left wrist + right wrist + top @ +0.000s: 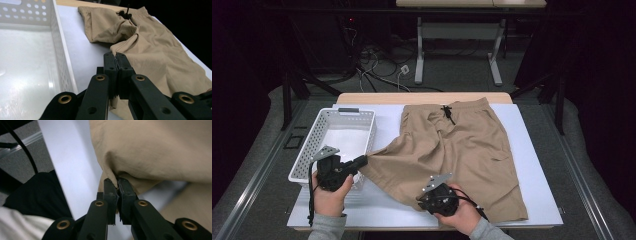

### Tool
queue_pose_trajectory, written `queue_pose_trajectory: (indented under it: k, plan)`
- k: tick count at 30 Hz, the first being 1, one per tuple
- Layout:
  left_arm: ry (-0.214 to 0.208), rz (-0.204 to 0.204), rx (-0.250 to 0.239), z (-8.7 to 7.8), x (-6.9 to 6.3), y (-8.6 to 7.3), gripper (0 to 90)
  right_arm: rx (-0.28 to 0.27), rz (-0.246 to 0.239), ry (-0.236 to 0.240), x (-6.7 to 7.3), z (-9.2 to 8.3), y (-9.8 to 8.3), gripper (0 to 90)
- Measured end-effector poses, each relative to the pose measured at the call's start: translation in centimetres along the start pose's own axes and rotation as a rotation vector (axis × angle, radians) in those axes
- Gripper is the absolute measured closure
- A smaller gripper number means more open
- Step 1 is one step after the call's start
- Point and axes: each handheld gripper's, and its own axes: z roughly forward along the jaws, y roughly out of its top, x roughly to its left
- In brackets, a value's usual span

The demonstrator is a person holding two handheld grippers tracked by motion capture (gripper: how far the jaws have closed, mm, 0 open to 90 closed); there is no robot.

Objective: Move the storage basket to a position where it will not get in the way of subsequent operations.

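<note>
White table [537,165], tan shorts [462,150] pinched by left gripper [364,160] fingers and right gripper [428,192] fingers, no readable labels

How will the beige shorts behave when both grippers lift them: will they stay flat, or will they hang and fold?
The shorts will probably sag and fold: the cloth already bunches into creases where the left gripper pinches it. They look thin, so likely light. The right gripper holds only a small edge, which might slip out.

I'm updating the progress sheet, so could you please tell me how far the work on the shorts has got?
Early stage. Done: both claws have hold of the khaki shorts, the left claw pinching one hem corner beside the white basket, the right claw pinching the near hem. In hand: lifting that edge. Left: no fold shows yet, and the basket holds nothing.
</note>
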Motion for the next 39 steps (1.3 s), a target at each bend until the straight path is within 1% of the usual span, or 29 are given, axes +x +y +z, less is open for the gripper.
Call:
queue_pose_trajectory:
  k: [2,3,4,5,8,10,11,12,16,18,19,21,24,27,29,32,33,37,38,39]
  plan:
    - [-0.006,0.002,0.003,-0.2,-0.3,-0.3,88.3,-0.009,0.019,0.007,-0.1,-1.4,-0.6,86.2]
    - [-0.009,0.005,0.003,-0.3,-0.5,-0.4,88.2,-0.018,0.018,0.006,-0.2,-2.0,-0.8,86.3]
    - [-0.012,0.009,0.005,-0.5,-0.7,-0.5,88.3,-0.020,0.031,0.007,-0.2,-2.6,-1.0,86.3]
    - [-0.014,0.013,0.003,-0.6,-1.0,-0.6,88.3,-0.029,0.032,0.006,-0.3,-3.2,-1.3,86.3]
    - [-0.030,0.025,0.006,-1.1,-1.8,-1.1,88.3,-0.049,0.049,0.009,-0.6,-4.9,-2.1,86.3]
    - [-0.040,0.038,0.009,-1.5,-2.6,-1.6,88.3,-0.064,0.065,0.013,-0.9,-5.7,-2.6,86.4]
    - [-0.043,0.040,0.013,-1.5,-2.7,-1.7,88.3,-0.066,0.078,0.015,-1.1,-6.5,-2.9,86.4]
    - [-0.051,0.042,0.018,-1.6,-3.1,-2.1,88.3,-0.070,0.082,0.015,-1.2,-6.7,-3.0,86.5]
    - [-0.073,0.051,0.043,-1.9,-4.2,-3.2,88.3,-0.095,0.102,0.000,-1.6,-8.5,-4.0,86.5]
    - [-0.077,0.060,0.061,-2.0,-4.5,-3.8,88.3,-0.102,0.117,0.002,-1.8,-9.1,-4.5,86.5]
    - [-0.082,0.053,0.064,-2.0,-4.6,-4.1,88.2,-0.099,0.122,0.004,-1.9,-9.4,-4.8,86.6]
    - [-0.099,0.042,0.079,-1.9,-4.6,-4.8,88.2,-0.103,0.131,0.011,-2.0,-9.7,-5.4,86.6]
    - [-0.101,0.032,0.111,-1.6,-4.9,-5.9,88.2,-0.094,0.143,0.010,-1.9,-9.8,-6.1,86.6]
    - [-0.098,0.038,0.135,-1.5,-5.1,-6.8,88.2,-0.080,0.139,0.000,-1.7,-9.8,-6.6,86.6]
    - [-0.108,0.028,0.141,-1.6,-5.3,-7.3,88.2,-0.078,0.139,0.002,-1.5,-9.9,-6.8,86.7]
    - [-0.101,0.038,0.157,-1.7,-5.5,-8.0,88.1,-0.073,0.140,0.000,-1.5,-10.1,-7.0,86.7]
    - [-0.096,0.041,0.165,-1.7,-5.5,-8.2,88.0,-0.075,0.148,0.002,-1.5,-10.1,-7.1,86.7]
    - [-0.091,0.029,0.199,-1.1,-5.2,-8.9,87.7,-0.058,0.152,0.008,-1.6,-9.7,-7.5,86.7]
    - [-0.091,0.029,0.210,-0.9,-5.0,-9.1,87.5,-0.049,0.159,0.012,-1.7,-9.5,-7.7,86.6]
    - [-0.091,0.023,0.215,-0.7,-4.8,-9.1,86.9,-0.053,0.167,0.012,-1.8,-9.2,-7.8,86.1]
